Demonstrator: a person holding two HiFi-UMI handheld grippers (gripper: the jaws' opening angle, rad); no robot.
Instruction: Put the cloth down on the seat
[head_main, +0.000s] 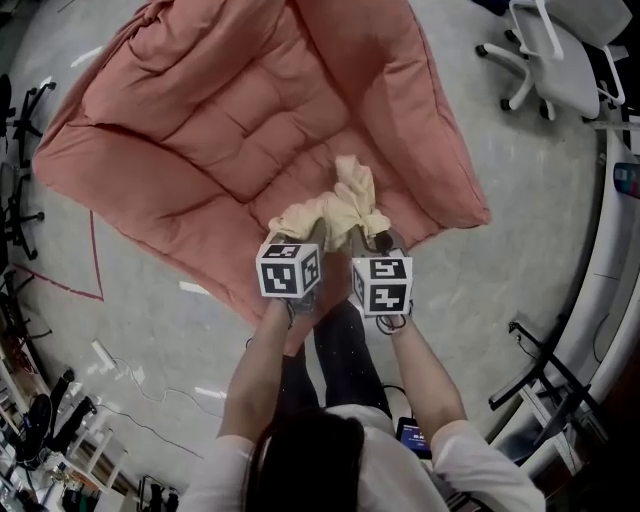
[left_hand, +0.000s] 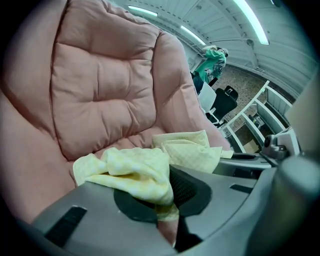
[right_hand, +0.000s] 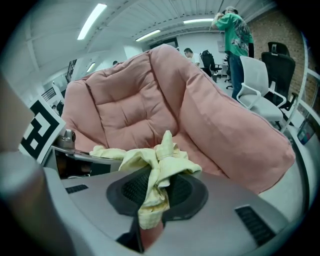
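Yellow cloth (head_main: 338, 208) is bunched just past both tongs, left gripper (left_hand: 167, 200) and right gripper (right_hand: 154, 192) each pinching one end, side by side over the pink cushioned seat's (head_main: 190, 130) near edge, with the cloth spanning left-right and neither hand nearer.

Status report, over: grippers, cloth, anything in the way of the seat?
Both shut on cloth: left gripper, right gripper. Cloth bunched over front of seat, not released. Nothing lying on seat.
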